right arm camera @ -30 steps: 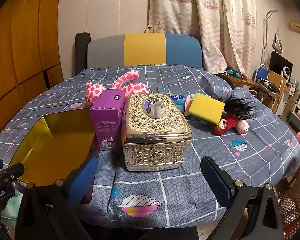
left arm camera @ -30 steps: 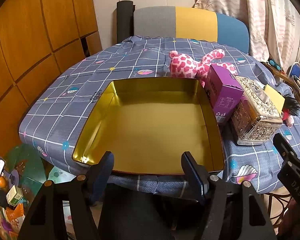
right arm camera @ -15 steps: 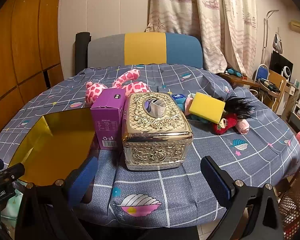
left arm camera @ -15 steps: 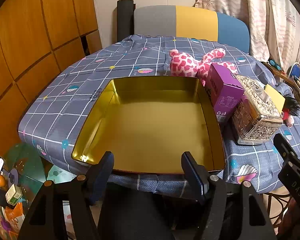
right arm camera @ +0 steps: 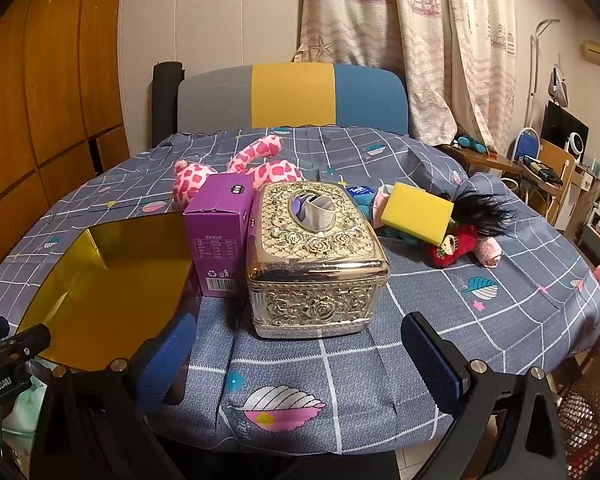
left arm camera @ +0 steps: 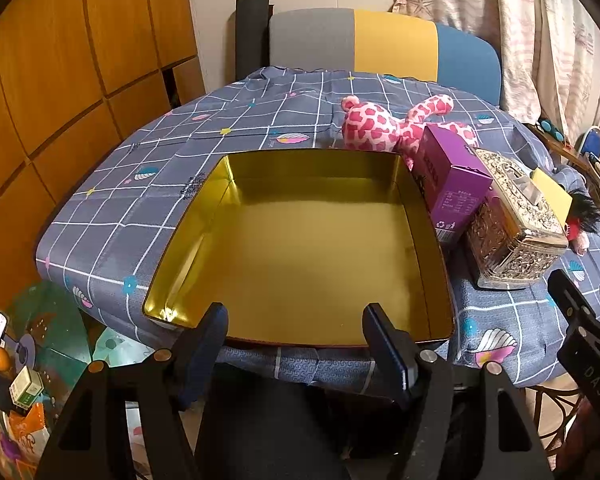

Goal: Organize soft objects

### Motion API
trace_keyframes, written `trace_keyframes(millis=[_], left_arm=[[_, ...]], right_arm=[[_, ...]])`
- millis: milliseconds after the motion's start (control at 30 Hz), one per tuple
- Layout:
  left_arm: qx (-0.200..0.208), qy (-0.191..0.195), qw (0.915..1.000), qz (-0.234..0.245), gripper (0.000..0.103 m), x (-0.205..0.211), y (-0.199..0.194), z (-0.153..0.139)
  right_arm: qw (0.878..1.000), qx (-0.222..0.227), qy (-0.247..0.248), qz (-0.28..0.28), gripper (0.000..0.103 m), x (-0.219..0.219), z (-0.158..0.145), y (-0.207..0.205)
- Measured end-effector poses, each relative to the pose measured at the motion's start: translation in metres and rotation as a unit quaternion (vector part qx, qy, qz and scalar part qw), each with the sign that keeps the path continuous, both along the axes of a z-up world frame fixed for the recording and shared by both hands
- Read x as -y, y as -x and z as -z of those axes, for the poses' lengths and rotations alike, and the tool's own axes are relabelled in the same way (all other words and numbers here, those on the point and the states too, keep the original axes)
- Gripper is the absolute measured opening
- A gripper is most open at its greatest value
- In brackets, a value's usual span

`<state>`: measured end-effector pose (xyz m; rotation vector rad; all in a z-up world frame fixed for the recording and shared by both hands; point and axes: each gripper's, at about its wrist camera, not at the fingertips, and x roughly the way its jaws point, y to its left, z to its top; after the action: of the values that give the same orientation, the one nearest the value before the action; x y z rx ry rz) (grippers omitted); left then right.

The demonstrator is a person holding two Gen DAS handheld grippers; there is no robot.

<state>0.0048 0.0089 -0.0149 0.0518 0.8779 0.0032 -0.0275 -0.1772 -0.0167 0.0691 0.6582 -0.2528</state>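
left gripper [left arm camera: 296, 320]: fingers spread, holding nothing, gold tray [left arm camera: 420, 200] just ahead
right gripper [right arm camera: 300, 344]: fingers spread, nothing held
risk: pink plush [right arm camera: 260, 168] sits beyond the purple box [right arm camera: 216, 216], so reaching could topple it

Right wrist view. Right gripper [right arm camera: 300, 356] at the near edge of the tablecloth [right arm camera: 480, 320], jaws spread wide, nothing between them. Ornate gold tissue box [right arm camera: 316, 264] sits just beyond, centred. Purple carton [right arm camera: 220, 236] touches its left side; gold tray [right arm camera: 52, 292] lies at the near left edge. Pink spotted plush [right arm camera: 256, 164] lies behind the carton. Right of the tissue box: yellow sponge [right arm camera: 418, 213] tilted on a pile with a red toy [right arm camera: 454, 246] with black hair [right arm camera: 480, 210].
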Motion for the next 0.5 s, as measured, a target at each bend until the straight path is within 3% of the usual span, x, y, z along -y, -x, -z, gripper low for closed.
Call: trace_keyframes(millis=[500], left_arm=[[-0.006, -0.009, 0.9999, 0.005, 0.071, 0.0023, -0.0035, 0.0068]], right_arm=[[1.0, -0.003, -0.008, 0.006, 0.103, 0.0058, 0.0015, -0.0024]])
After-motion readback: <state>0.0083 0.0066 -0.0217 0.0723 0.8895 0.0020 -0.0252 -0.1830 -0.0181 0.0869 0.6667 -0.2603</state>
